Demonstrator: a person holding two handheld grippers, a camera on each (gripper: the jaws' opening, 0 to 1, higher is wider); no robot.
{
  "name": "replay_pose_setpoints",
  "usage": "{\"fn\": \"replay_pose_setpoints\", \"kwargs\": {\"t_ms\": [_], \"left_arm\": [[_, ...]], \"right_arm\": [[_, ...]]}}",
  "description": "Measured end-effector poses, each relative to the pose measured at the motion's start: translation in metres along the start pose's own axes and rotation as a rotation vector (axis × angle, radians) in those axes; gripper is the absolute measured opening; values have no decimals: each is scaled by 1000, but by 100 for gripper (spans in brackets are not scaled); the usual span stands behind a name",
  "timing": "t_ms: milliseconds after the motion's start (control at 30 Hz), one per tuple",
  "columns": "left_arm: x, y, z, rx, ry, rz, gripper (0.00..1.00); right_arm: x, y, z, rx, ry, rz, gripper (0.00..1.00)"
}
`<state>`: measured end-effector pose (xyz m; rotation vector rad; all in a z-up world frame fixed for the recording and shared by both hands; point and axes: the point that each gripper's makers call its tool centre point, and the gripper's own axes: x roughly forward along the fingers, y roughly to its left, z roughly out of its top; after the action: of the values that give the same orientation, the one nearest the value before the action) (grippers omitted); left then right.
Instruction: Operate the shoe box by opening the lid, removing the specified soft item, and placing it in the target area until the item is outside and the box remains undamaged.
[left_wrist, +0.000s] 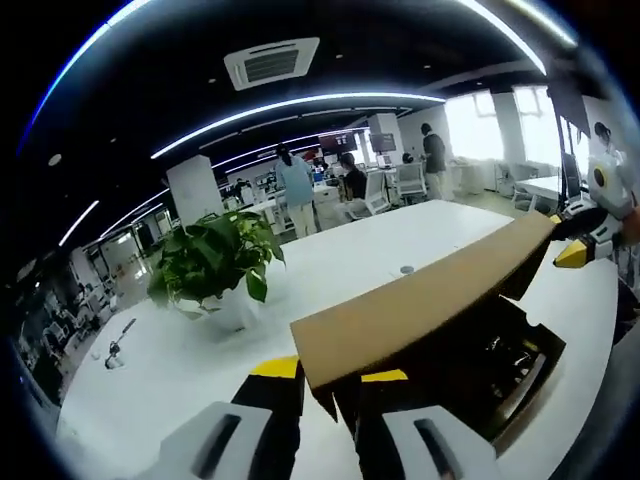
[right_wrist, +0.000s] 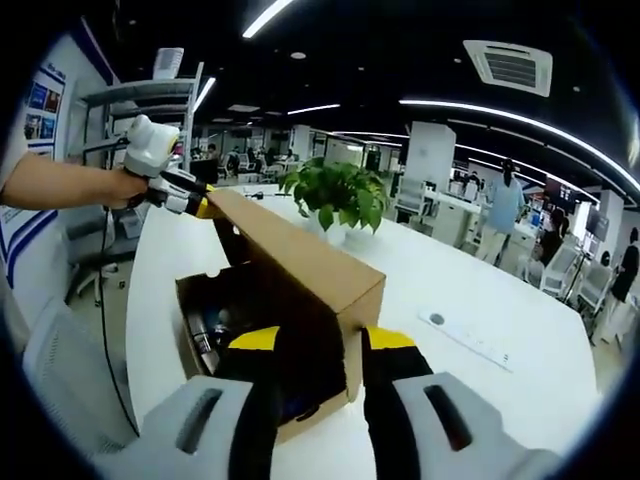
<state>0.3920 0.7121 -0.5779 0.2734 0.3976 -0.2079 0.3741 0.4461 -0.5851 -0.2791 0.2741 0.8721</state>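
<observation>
Box: a brown cardboard shoe box (right_wrist: 285, 340) sits on a big white table (right_wrist: 480, 290). Its inside is dark, and I cannot tell what lies in it.
Lid: the long brown cardboard lid (left_wrist: 420, 300) is up and tilted, like an open mouth. One long edge stays low on the box and the other is lifted high.
Left gripper: the left gripper (left_wrist: 330, 385), with grey jaws and yellow tips, is squeezed tight on one end of the lid. In the right gripper view it (right_wrist: 205, 205) shows at the far end, with a person's hand behind it.
Right gripper: the right gripper (right_wrist: 315, 355) pinches the other end of the lid the same way, one jaw on each side of the lid. In the left gripper view it (left_wrist: 570, 250) shows at the far end.
Why two ends: I think holding both ends keeps the lid flat, so it does not bend or rip.
Soft item: it is not out yet. If it is there, it is hidden in the dark box.
Nearby: a green leafy plant in a white pot (left_wrist: 215, 270) stands on the table, apart from the box.
Next: the lid likely needs to fold all the way back before a gripper lets go and reaches in.
</observation>
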Motion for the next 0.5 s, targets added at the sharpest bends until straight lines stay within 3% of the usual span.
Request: {"fn": "replay_pose_setpoints", "kwargs": {"t_ms": [200, 500], "left_arm": [[3, 8, -1, -14, 3, 27, 5], [8, 13, 1, -45, -7, 23, 4]], "right_arm": [[3, -10, -1, -52, -1, -46, 19], [11, -21, -24, -18, 53, -70, 16]]}}
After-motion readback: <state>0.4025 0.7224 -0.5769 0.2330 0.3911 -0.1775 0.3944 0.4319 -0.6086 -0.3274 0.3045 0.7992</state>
